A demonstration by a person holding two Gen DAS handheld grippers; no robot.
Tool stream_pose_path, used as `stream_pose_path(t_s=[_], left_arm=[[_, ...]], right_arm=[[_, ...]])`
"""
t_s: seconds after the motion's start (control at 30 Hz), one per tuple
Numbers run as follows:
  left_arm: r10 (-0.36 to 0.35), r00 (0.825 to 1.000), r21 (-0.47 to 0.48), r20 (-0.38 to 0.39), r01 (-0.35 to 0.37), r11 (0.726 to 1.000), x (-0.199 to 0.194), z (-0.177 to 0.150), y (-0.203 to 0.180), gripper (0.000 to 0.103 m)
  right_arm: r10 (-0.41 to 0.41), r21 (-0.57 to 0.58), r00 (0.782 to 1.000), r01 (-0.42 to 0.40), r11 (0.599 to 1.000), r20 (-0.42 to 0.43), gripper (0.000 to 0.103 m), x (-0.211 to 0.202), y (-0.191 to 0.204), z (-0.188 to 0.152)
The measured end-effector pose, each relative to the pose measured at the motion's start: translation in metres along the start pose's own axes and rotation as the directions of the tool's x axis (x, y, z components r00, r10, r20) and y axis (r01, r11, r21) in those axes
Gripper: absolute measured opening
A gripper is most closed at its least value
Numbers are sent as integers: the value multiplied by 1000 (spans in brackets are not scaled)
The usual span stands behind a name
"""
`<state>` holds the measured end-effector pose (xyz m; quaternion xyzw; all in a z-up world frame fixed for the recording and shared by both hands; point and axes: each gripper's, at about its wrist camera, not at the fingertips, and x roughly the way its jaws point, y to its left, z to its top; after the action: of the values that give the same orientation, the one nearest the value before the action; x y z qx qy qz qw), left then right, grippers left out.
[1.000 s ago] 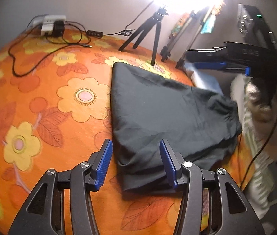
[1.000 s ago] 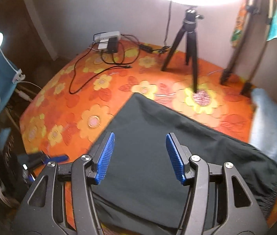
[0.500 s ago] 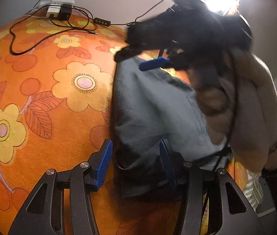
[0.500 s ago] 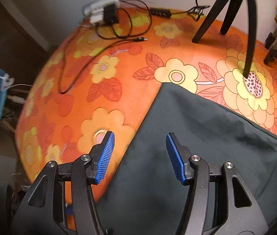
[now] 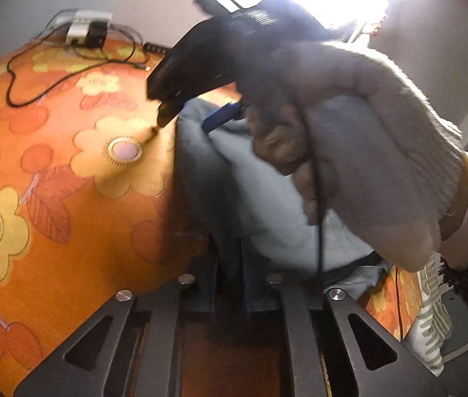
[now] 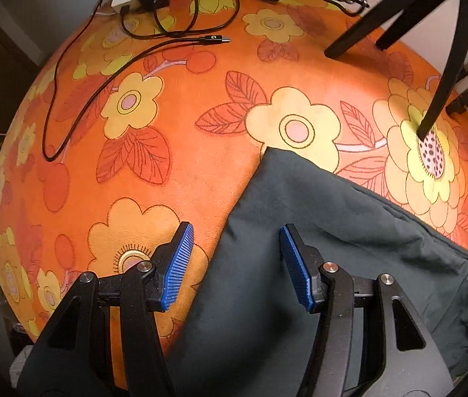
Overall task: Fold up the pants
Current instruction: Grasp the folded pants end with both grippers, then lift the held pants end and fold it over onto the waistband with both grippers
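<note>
Left wrist view: the left gripper (image 5: 230, 284) has just been closing, its jaws now pinched on the near edge of the dark pants (image 5: 267, 205) at six o'clock, with a sleeved hand (image 5: 349, 152) crossing overhead. Right wrist view: the right gripper (image 6: 234, 264) hangs half-open, nothing held, straddling the pants' (image 6: 316, 264) left edge on the orange floral cloth (image 6: 135, 149). The pants look already doubled; another fold seems due.

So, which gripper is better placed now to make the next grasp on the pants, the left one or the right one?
The right. The left gripper has just closed on the near edge of the pants. The right gripper stands open, pointing down, with the pants' side edge between its fingers, so it can probably close next.
</note>
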<state>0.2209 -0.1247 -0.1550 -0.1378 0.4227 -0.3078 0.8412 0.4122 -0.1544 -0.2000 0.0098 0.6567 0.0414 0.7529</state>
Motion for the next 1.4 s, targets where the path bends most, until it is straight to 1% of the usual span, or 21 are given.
stream_pose_path(t_s=[0.17, 0.27, 0.3, 0.33, 0.4, 0.47, 0.5, 0.6, 0.67, 0.87, 1.07, 1.2, 1.4], left_arm=[[-14, 999, 37, 38, 13, 999, -7, 4, -12, 8], [-28, 999, 52, 47, 25, 998, -9, 5, -20, 7], [-31, 998, 58, 48, 28, 998, -9, 6, -23, 7], [-33, 998, 64, 48, 30, 998, -8, 6, -25, 7], [-38, 998, 68, 49, 34, 997, -9, 7, -27, 7], [-49, 998, 67, 48, 46, 997, -6, 10, -26, 7], [-54, 997, 69, 49, 51, 996, -7, 9, -27, 7], [-73, 996, 80, 47, 70, 994, -8, 10, -35, 7], [-88, 995, 87, 46, 84, 993, -10, 11, -41, 7], [-122, 991, 127, 45, 116, 985, -14, 16, -63, 7], [-151, 988, 173, 32, 143, 975, -15, 18, -90, 7], [-173, 984, 215, 28, 163, 963, -17, 19, -112, 7], [-226, 974, 250, 5, 218, 943, -9, 21, -142, 7]], right_arm=[[-42, -47, 999, 41, 998, -21, 57, 2, 11, 0], [-38, -55, 999, 36, 998, -29, 56, 3, 14, -3], [-38, -54, 999, 37, 998, -28, 49, 2, 13, -4], [-43, -51, 999, 41, 998, -27, 44, 0, 11, -5], [-25, -28, 999, 24, 999, -32, 21, -3, 2, -7], [35, 14, 999, -35, 999, -31, 11, -9, -13, -10], [57, 25, 998, -57, 998, -20, 8, -13, -20, -12], [108, 45, 994, -109, 993, 19, 5, -30, -35, -15], [141, 60, 988, -145, 988, 56, 5, -48, -47, -25], [184, 86, 972, -197, 977, 145, 5, -91, -77, -33], [190, 103, 959, -215, 971, 211, 4, -127, -108, -51], [184, 116, 951, -218, 969, 248, 4, -146, -129, -66], [171, 163, 939, -226, 960, 298, 4, -170, -166, -90]])
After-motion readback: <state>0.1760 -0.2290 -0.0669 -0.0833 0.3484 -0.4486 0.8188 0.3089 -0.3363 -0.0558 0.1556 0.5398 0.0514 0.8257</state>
